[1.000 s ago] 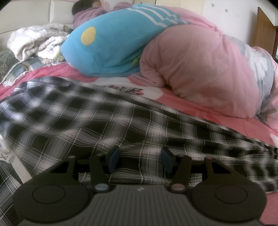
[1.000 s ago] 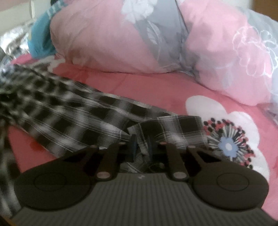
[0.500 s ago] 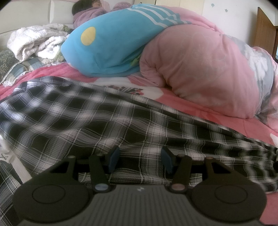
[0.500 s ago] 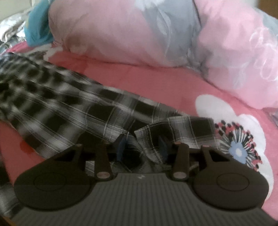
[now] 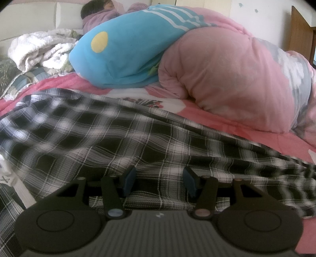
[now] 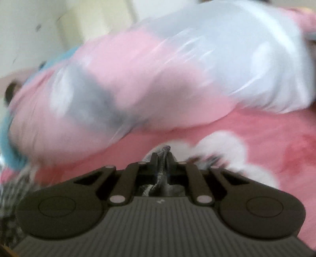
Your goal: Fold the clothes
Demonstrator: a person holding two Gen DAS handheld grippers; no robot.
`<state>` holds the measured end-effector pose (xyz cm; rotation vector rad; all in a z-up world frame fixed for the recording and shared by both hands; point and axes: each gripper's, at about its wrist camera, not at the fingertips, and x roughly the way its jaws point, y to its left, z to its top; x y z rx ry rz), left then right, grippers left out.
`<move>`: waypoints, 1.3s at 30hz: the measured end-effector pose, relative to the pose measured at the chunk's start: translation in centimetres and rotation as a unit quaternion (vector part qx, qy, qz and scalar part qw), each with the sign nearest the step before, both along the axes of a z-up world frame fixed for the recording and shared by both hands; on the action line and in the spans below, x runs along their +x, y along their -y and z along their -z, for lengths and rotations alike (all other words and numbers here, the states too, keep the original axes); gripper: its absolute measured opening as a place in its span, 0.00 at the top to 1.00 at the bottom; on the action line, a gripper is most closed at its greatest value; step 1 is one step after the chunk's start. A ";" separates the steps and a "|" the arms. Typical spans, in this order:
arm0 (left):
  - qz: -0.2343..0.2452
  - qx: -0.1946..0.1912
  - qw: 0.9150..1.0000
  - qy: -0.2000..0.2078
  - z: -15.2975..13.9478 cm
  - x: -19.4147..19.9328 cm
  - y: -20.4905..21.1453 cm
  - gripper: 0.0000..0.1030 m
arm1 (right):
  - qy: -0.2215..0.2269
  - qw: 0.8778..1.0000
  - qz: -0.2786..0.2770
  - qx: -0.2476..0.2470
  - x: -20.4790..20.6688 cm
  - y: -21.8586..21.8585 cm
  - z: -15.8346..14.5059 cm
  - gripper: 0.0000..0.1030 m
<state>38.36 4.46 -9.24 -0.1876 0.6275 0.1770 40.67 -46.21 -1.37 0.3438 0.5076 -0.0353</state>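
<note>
A black-and-white plaid garment lies spread across the pink bed sheet in the left wrist view. My left gripper hovers just over its near part, open, with nothing between the blue pads. In the blurred right wrist view my right gripper is shut on a thin bunch of the plaid cloth, which hangs down between the fingers. Some of the same plaid cloth smears along that view's left edge.
A rolled pink and grey quilt and a blue plush pillow lie across the back of the bed. A person lies near the headboard beside a white blanket. The floral pink sheet stretches right of the right gripper.
My right gripper opened over the garment's cuff end, then shut on the cloth and lifted, swinging its view up toward the quilt. The left gripper has stayed put, open.
</note>
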 end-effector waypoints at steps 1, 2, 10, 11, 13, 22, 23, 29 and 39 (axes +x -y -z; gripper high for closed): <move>0.000 0.002 1.000 0.000 0.0 0.0 0.0 0.48 | 0.002 1.000 0.015 0.000 0.1 1.2 -0.2 0.94; 0.000 0.003 1.000 0.000 0.0 0.1 0.1 0.48 | 0.003 1.000 0.030 0.000 0.2 2.4 -0.3 0.95; 0.000 0.013 1.000 -0.002 0.1 0.4 0.4 0.48 | -0.036 0.994 0.100 -0.005 2.4 6.5 3.3 0.96; 0.000 0.013 1.000 -0.002 0.1 0.4 0.4 0.48 | -0.045 0.994 0.104 -0.007 2.7 6.5 4.0 0.96; -0.001 0.013 1.000 -0.002 0.1 0.5 0.5 0.48 | -0.063 0.992 0.113 0.000 3.2 6.8 5.3 0.94; -0.001 0.009 1.000 -0.002 0.0 0.3 0.3 0.48 | -0.052 0.978 0.174 0.102 -1.7 10.4 5.2 0.64; -0.001 0.008 1.000 -0.002 0.0 0.3 0.3 0.48 | -0.048 0.975 0.171 0.132 -2.9 10.5 5.1 0.56; -0.001 0.002 1.000 -0.001 0.0 0.1 0.2 0.48 | -0.063 0.958 0.146 0.240 -9.2 7.5 5.3 0.47; -0.003 -0.015 1.000 -0.002 -0.3 0.0 -0.2 0.48 | -0.093 0.968 0.093 0.213 -9.2 2.1 6.7 0.71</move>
